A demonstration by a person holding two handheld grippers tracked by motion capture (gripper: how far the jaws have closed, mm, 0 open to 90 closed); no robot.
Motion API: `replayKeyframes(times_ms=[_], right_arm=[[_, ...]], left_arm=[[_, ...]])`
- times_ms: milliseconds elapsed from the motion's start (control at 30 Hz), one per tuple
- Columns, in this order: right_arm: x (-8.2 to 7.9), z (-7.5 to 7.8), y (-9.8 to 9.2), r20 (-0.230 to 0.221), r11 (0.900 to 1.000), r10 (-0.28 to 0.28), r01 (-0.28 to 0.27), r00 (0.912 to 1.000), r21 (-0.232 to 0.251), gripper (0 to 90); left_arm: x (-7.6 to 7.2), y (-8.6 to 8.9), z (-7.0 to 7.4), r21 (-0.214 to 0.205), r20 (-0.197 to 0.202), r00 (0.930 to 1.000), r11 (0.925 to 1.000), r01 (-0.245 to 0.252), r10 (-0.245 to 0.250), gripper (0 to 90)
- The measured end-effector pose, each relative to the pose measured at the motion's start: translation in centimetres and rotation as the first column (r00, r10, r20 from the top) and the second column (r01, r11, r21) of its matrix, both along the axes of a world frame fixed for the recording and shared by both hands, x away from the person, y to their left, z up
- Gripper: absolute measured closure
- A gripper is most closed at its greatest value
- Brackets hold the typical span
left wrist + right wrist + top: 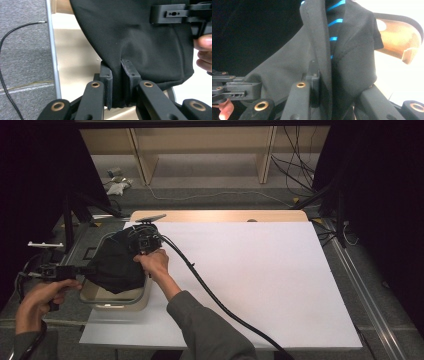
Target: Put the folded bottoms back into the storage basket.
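A black cloth (pixel 117 267) hangs bunched over a beige basket (pixel 142 296) at the table's left side. My left gripper (pixel 92 268) comes in from the left, held level, and is shut on the cloth's left edge. In the left gripper view its jaws (pixel 116 66) pinch a fold of the black cloth (pixel 140 45). My right gripper (pixel 134 251) is shut on the cloth's upper part, with a hand (pixel 155 262) below it. The right gripper view shows the right gripper (pixel 324 72) clamped on a seam of the cloth (pixel 352 57), with blue stripes (pixel 334 38) inside the fold.
The basket's rim (pixel 402 32) shows beyond the cloth. A white sheet (pixel 250 280) covers the table to the right. The right gripper's thick cable (pixel 210 295) trails across it toward the front edge. Dark stands and floor cables (pixel 295 165) surround the table.
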State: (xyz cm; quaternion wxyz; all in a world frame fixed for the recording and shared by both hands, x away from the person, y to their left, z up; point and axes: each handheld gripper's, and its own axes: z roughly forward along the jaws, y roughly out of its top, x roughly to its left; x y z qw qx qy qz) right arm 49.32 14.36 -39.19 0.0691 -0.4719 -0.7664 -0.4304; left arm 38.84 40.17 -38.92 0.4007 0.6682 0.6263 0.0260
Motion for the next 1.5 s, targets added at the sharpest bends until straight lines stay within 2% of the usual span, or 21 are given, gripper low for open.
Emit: replayKeyframes(times_ms=[367, 400, 433, 467, 500, 533, 600, 700, 800, 1000, 1200, 1333, 1433, 1500], right_arm=[[-0.4, -0.4, 0.5, 0.001, 1.0000, 0.002, -0.002, 1.0000, -0.004, 72.3], [-0.4, -0.5, 0.5, 0.000, 1.0000, 0.002, -0.002, 1.0000, -0.005, 68.1], [-0.3, -0.5, 0.5, -0.002, 0.9999, 0.001, -0.001, 1.0000, -0.013, 54.7], [-0.1, -0.7, 0.5, -0.008, 0.9999, 0.005, -0.005, 1.0000, -0.011, 34.2], [0.1, -0.8, 0.6, -0.033, 0.9999, 0.003, -0.004, 0.9994, -0.010, 19.2], [0.3, -0.7, 0.5, -0.036, 0.9999, -0.008, 0.008, 0.9993, -0.012, 15.5], [0.5, -0.5, 0.2, -0.036, 0.9996, 0.018, -0.019, 0.9992, -0.021, 11.7], [0.6, 0.2, -0.3, 0.000, 0.9988, 0.034, -0.034, 0.9994, -0.036, 13.3], [0.8, 1.0, -1.0, 0.013, 0.9997, 0.023, -0.023, 0.9996, -0.006, 14.6], [0.7, 2.0, -1.8, 0.044, 0.9995, 0.031, -0.031, 0.9986, 0.003, 15.3], [0.6, 2.6, -2.4, 0.066, 0.9988, 0.046, -0.047, 0.9967, 0.012, 15.9], [0.5, 3.0, -3.1, 0.079, 0.9986, 0.051, -0.052, 0.9956, 0.009, 15.9], [0.5, 3.1, -3.8, 0.106, 0.9988, 0.050, -0.050, 0.9931, -0.002, 16.1], [0.6, 2.9, -4.5, 0.104, 0.9988, 0.048, -0.049, 0.9934, 0.010, 16.1]], left_arm=[[0.0, 0.3, -0.4, -0.002, -0.012, 0.9999, 1.0000, -0.008, 0.008, 80.0], [0.1, 0.3, -0.5, 0.003, -0.013, 0.9998, 0.9999, -0.012, 0.012, 79.2], [0.1, 0.2, -0.5, 0.022, -0.010, 0.9997, 0.9995, -0.023, 0.023, 74.1], [0.2, 0.1, -0.6, 0.038, -0.019, 0.9991, 0.9986, -0.037, 0.038, 57.6], [0.3, 0.0, -0.6, 0.049, -0.023, 0.9987, 0.9978, -0.045, 0.046, 44.6], [0.4, -0.1, -0.5, 0.049, -0.018, 0.9984, 0.9974, -0.052, 0.053, 40.9], [0.4, -0.1, -0.4, 0.046, -0.021, 0.9982, 0.9975, -0.055, 0.056, 32.0], [0.3, 0.0, -0.2, 0.039, -0.012, 0.9979, 0.9973, -0.063, 0.064, 32.3], [0.1, 0.0, 0.1, 0.054, -0.006, 0.9978, 0.9964, -0.065, 0.066, 31.9], [0.4, -0.7, 0.4, 0.064, -0.001, 0.9985, 0.9965, -0.054, 0.054, 29.1], [0.7, -1.3, 0.3, 0.035, 0.004, 0.9994, 0.9988, -0.036, 0.036, 25.4], [1.0, -2.2, 0.4, 0.027, 0.019, 0.9996, 0.9994, -0.020, 0.019, 24.4], [1.2, -2.9, 0.6, 0.011, 0.035, 0.9994, 0.9999, -0.009, 0.008, 24.0], [1.4, -3.3, 0.6, 0.013, 0.039, 0.9992, 0.9999, 0.006, -0.006, 24.0]])
